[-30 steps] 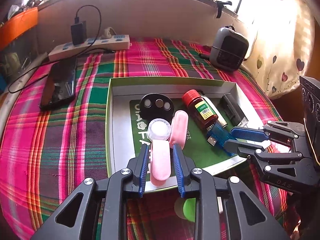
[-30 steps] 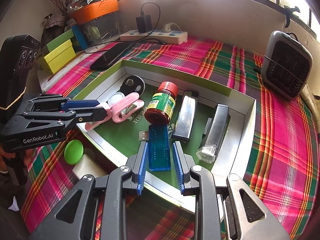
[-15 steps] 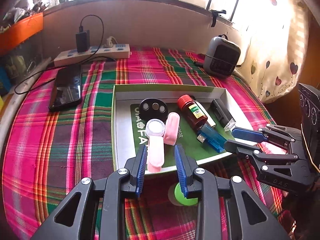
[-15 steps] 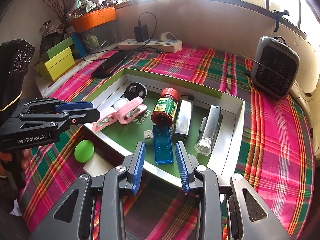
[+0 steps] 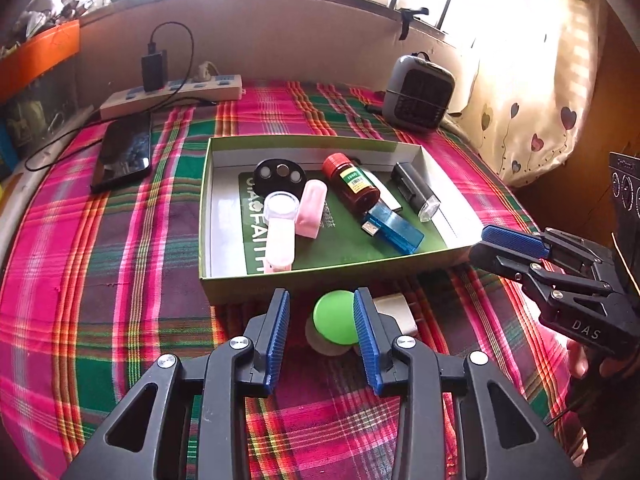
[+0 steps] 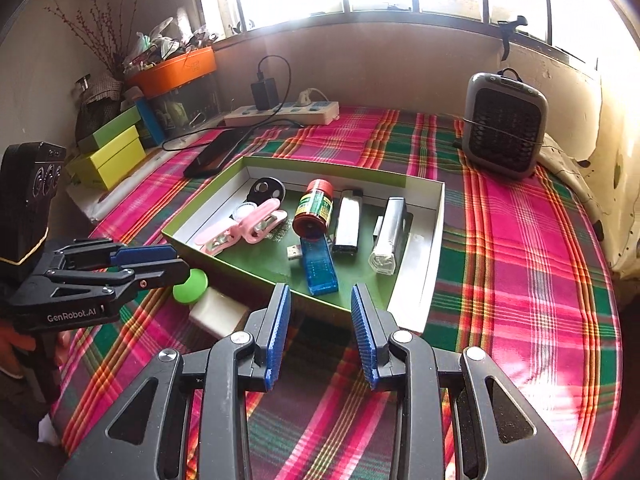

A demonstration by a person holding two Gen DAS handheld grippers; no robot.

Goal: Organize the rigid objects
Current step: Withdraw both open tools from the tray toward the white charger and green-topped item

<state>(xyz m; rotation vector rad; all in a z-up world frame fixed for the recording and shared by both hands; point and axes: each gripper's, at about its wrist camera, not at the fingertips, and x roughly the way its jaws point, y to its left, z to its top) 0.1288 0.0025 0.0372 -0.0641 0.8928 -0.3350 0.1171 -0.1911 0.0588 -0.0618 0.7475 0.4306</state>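
In the green box [image 6: 424,280], blue USB stick [image 6: 318,270] lengthwise, plug toward far wall, both tools empty, left opening.

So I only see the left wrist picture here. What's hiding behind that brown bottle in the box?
Observer: A silver lighter, lying flat beside the bottle.
Operator: And what's left of the phone?
Observer: Yellow and green boxes, stacked by the wall.
Operator: Anything above them?
Observer: Dry twigs stick up behind the orange tub.
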